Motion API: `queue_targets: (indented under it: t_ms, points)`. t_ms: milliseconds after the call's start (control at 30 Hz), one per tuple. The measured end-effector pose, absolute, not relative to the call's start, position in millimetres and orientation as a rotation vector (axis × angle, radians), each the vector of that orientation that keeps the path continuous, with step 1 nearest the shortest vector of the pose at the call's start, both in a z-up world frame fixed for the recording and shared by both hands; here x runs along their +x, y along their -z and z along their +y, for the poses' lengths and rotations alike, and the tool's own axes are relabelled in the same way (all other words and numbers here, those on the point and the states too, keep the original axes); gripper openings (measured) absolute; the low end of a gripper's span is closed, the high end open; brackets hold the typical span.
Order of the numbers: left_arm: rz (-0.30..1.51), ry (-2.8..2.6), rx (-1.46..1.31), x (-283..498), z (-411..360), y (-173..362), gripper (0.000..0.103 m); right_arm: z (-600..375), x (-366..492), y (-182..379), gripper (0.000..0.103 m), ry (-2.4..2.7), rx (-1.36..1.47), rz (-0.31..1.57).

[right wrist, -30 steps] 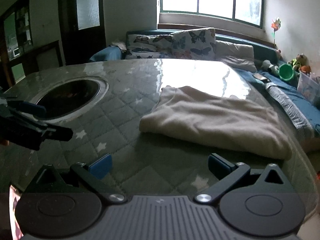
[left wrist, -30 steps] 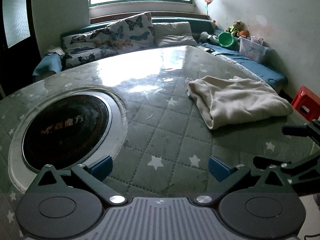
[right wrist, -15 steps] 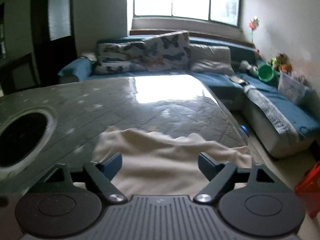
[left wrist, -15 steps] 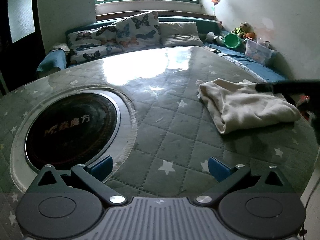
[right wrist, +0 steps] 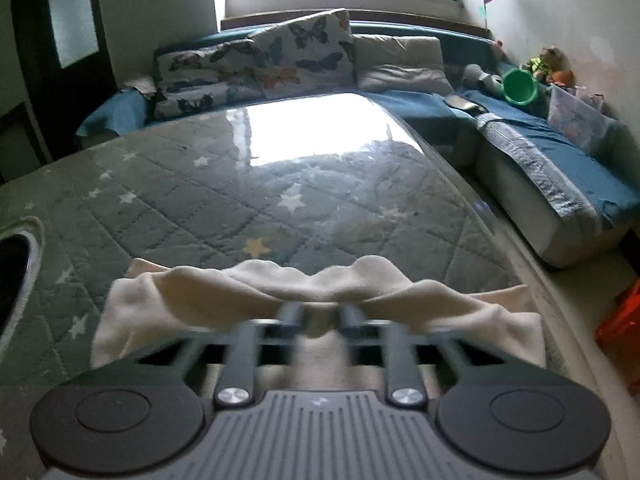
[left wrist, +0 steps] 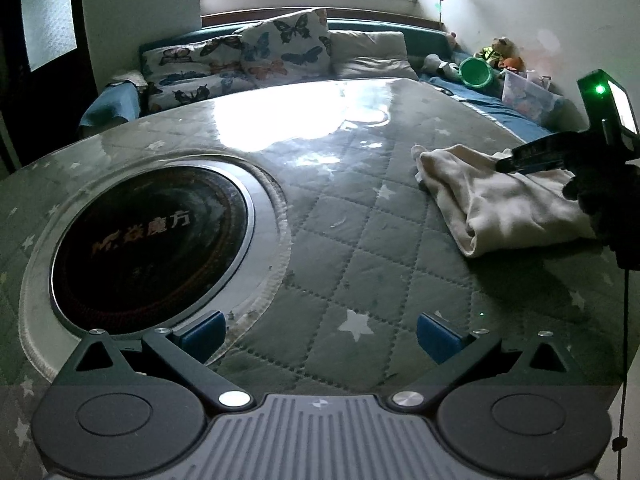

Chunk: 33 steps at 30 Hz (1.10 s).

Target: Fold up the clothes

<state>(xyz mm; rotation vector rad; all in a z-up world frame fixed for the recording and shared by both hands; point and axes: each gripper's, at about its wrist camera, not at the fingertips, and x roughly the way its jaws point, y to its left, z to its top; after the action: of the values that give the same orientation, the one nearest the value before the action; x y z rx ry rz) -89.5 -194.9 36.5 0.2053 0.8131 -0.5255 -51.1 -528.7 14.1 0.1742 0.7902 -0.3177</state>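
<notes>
A cream garment lies folded and rumpled near the right edge of the quilted green table cover. My right gripper is shut on the garment, its fingers pinching the middle of the bunched far edge. From the left wrist view, the right gripper reaches in from the right with its tips on the garment. My left gripper hovers open over the bare table cover, well to the left of the garment, with nothing between its blue pads.
A round black hotplate with a metal rim is set into the table's left side. A sofa with butterfly cushions runs behind and along the right. A green bucket and a red stool sit past the table's right edge.
My right gripper swung over to the garment and shut on its far edge, bunching the cloth. The left gripper stayed open and hardly moved.
</notes>
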Motion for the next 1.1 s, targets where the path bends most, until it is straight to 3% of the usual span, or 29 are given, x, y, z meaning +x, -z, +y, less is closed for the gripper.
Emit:
queue_targets:
  t_ms: [267, 733, 1100]
  points:
    - [0.810, 0.535, 0.203, -93, -194, -38, 0.103, -525, -84, -47, 0.001, 0.283, 0.203, 0.662]
    - [0.783, 0.557, 0.186, -98, -193, -48, 0.103, -464, -258, -136, 0.000, 0.066, 0.213, 0.365]
    - [0.766, 0.598, 0.213, -110, -205, -55, 0.103, -437, -265, -123, 0.005, 0.084, 0.157, 0.472]
